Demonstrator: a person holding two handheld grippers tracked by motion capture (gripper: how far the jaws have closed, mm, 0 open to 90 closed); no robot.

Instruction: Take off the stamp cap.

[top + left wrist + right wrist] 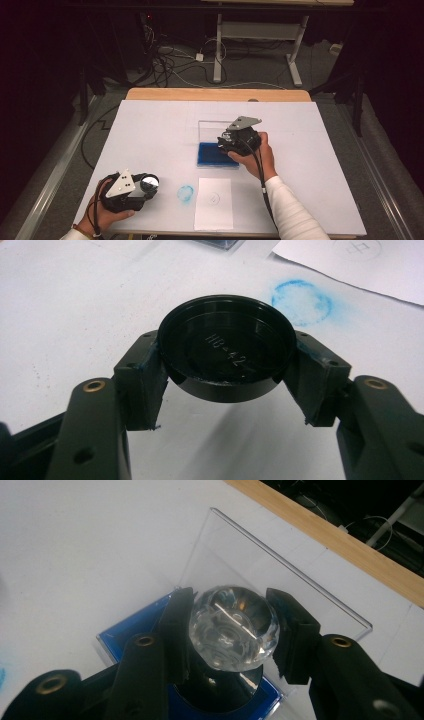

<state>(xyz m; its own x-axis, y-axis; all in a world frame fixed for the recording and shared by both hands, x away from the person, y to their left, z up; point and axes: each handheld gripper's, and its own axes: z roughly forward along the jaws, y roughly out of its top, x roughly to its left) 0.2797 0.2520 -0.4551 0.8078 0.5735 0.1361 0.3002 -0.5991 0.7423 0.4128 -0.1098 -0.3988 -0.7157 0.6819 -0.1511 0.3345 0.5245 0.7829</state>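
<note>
**Friend:** What can you see from up high?

**Me:** My left tongs (142,186) are low on the white desk (150,125), near my side. They hold a round black cap (148,183). My right tongs (227,142) are over the blue ink pad (210,155), which sits in a clear box with its lid (215,131) standing up. Between my hands there is a blue ring mark (185,193) on the desk and a white paper sheet (214,204) with a faint round print on it.

**Friend:** And from your left tongs?

**Me:** The jaws are squeezed onto the black cap (225,352), one on each side. It has "HB-42" written inside it. Just past it is the blue ring mark (302,301), and the paper sheet (360,265) is farther on.

**Friend:** And your right tongs?

**Me:** They are closed on a clear glass-like stamp knob (233,627), one jaw on each side. The dark stamp body hangs under it, right on the ink pad (125,635). The clear lid (260,565) stands just behind.

**Friend:** So how far along are you?

**Me:** Nobody told me the job, so I am guessing. The cap looks off and the stamp is taking ink. I think pressing it on the paper and capping it are left.

**Friend:** Anything in the way?

**Me:** Only the standing lid, close to my right tongs. The paper looks free.
</note>
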